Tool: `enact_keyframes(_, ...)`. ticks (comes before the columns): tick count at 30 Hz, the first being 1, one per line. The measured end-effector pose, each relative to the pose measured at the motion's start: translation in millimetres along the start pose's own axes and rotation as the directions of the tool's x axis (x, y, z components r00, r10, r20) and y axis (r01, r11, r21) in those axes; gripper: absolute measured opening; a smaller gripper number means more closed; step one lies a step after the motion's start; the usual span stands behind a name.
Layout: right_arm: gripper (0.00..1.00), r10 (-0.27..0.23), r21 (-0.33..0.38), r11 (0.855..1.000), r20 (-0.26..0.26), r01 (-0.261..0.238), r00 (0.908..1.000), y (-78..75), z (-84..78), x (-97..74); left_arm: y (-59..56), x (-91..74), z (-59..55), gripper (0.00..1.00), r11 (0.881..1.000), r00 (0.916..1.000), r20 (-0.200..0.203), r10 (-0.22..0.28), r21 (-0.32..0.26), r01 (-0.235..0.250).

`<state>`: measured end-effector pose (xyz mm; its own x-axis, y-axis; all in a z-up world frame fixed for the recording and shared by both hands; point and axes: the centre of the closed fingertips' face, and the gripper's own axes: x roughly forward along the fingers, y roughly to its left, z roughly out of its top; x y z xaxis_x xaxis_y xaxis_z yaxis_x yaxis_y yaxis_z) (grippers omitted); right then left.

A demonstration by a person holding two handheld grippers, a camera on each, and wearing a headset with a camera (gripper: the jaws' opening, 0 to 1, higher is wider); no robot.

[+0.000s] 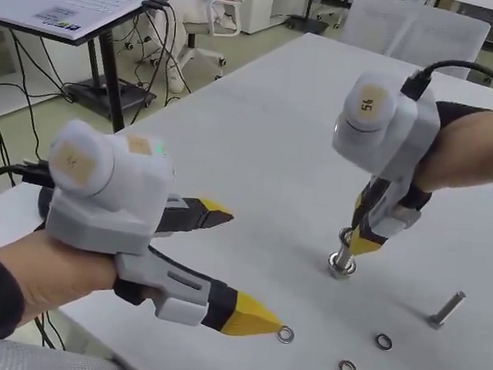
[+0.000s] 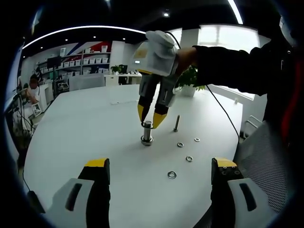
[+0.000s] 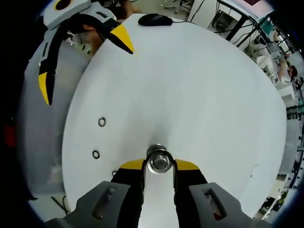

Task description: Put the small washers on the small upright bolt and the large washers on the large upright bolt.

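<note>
The large upright bolt (image 1: 341, 261) stands on the white table (image 1: 258, 135) with my right gripper (image 1: 357, 242) pointing straight down over it. In the right gripper view the gripper (image 3: 160, 165) has its jaws close on either side of a large washer (image 3: 159, 160), a silver ring at the bolt's top. From the left gripper view, this gripper (image 2: 149, 119) hangs just above the bolt (image 2: 147, 134). The small upright bolt (image 1: 447, 309) stands to the right. Several loose washers (image 1: 348, 369) lie near the front edge. My left gripper (image 1: 241, 265) is open and empty, with one tip beside a washer (image 1: 285, 333).
The table's front edge runs just below the loose washers. A black mouse (image 3: 156, 19) lies at the table's far end. A second desk (image 1: 64, 3) with cables and office chairs stands beyond the table's left side.
</note>
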<state>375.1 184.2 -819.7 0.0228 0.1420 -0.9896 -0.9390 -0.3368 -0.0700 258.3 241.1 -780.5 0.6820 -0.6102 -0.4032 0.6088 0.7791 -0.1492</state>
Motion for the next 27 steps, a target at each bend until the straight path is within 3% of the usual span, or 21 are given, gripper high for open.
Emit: enact_keyframes(27, 0.23, 0.029, 0.036, 0.999, -0.012, -0.029, 0.9995, 10.6, -6.1, 33.4, -1.8, -1.3, -2.8, 0.88, 1.0, 1.0, -0.006, 0.001, -0.006, -0.001)
